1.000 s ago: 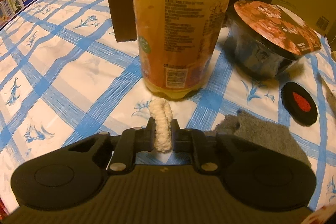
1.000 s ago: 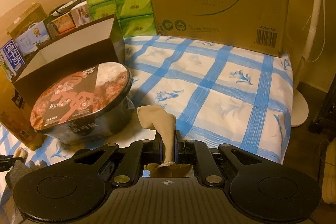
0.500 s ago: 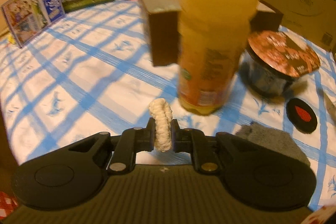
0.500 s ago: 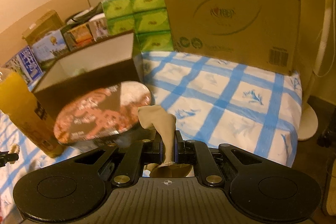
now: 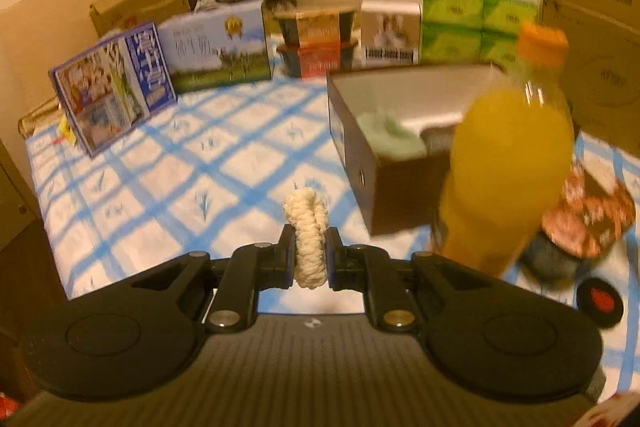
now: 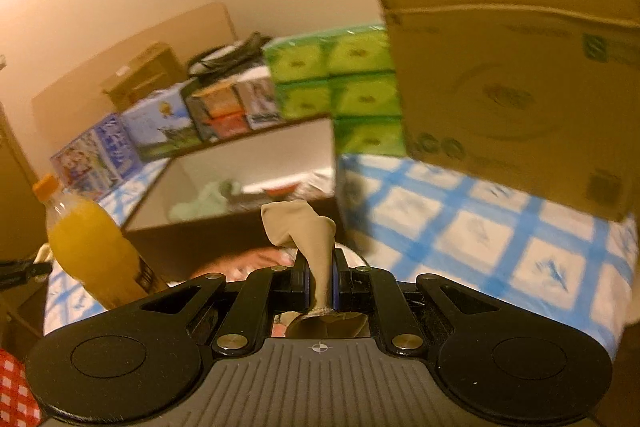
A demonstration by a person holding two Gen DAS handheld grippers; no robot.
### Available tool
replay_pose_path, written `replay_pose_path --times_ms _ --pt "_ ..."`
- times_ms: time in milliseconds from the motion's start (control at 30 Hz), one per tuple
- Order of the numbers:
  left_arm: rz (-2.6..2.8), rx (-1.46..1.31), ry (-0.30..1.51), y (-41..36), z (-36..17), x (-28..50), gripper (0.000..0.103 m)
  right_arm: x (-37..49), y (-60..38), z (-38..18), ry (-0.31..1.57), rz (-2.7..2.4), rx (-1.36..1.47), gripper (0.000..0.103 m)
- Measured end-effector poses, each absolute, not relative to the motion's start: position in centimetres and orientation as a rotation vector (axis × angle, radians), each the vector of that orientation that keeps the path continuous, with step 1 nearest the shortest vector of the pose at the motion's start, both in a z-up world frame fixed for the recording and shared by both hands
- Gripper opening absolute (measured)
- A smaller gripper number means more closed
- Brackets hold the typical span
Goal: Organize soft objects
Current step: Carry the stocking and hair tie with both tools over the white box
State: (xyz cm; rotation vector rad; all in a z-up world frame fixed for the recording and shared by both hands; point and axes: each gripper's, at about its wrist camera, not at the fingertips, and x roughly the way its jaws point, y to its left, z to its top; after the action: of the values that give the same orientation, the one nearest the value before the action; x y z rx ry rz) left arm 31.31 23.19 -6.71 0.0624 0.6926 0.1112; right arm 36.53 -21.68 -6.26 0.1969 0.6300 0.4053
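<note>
My left gripper [image 5: 307, 251] is shut on a cream knitted loop [image 5: 306, 227] and holds it raised above the checked cloth, left of the open dark box [image 5: 356, 147]. A pale green soft item [image 5: 390, 139] lies inside that box. My right gripper [image 6: 320, 279] is shut on a beige sock [image 6: 304, 227] and holds it raised in front of the same box [image 6: 224, 231], where the green item [image 6: 204, 201] also shows.
An orange juice bottle [image 5: 504, 171] stands in front of the box, beside a noodle bowl [image 5: 588, 211] and a black round patch [image 5: 600, 301]. Milk cartons [image 5: 216, 47], green tissue packs [image 6: 340, 87] and a big cardboard box [image 6: 516, 67] line the back.
Both grippers have risen and tilted up with their items still held. The box's inside has come into view; the bottle has shifted right in the left wrist view.
</note>
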Motion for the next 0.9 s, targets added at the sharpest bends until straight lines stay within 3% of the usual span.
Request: replay_pose_path --times_ms 467,900 --pt "0.016 0.041 0.595 24.5 -2.4 40.2 0.013 46.2 -15.9 -3.8 0.588 0.553 0.172 0.01" --pt "-0.127 0.133 0.633 21.2 -2.9 49.9 0.013 53.8 -12.1 -7.0 0.678 0.517 0.034 0.01"
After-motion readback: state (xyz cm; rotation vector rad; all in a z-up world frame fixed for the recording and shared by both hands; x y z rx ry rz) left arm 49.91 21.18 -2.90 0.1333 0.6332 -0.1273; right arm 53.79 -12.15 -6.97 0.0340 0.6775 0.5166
